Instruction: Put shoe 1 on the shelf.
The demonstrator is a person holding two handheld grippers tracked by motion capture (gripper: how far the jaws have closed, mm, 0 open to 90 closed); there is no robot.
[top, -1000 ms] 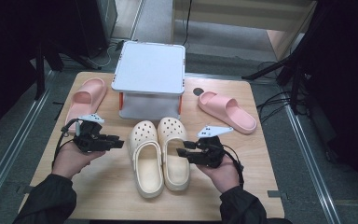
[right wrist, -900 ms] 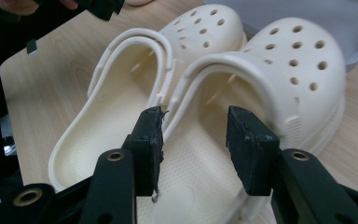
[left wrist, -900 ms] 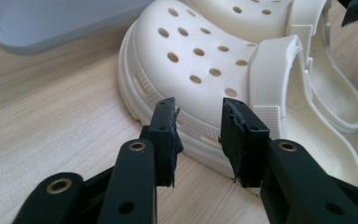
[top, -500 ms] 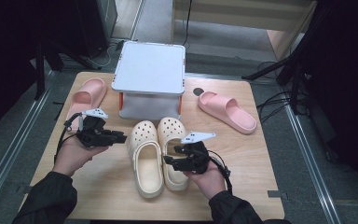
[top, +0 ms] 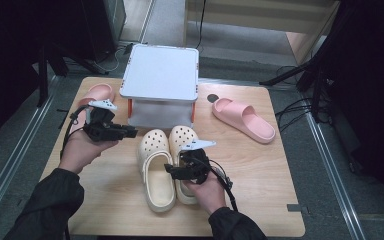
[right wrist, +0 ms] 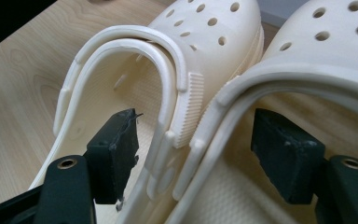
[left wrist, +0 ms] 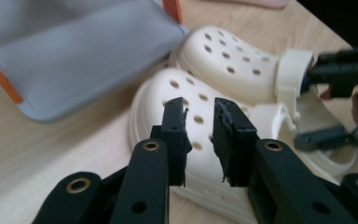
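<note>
**Grippers closing in on the cream clog pair, no grasp yet**

Left gripper hangs above the counter just left of the clogs, jaws narrow with nothing between them; they have just been closing. Left clog and right clog lie side by side, touching, in front of the white lidded box. Right gripper sits low over the pair, jaws wide and just opened further, straddling the two inner side walls where the clogs meet; pads not pressing yet. Pink slides lie apart at either side of the box.

Done: approach. Left, by the look of it: pinch, lift, place.

Against the earlier frame: right hand has moved from beside the clogs to over them; left hand has lifted toward the box.
</note>
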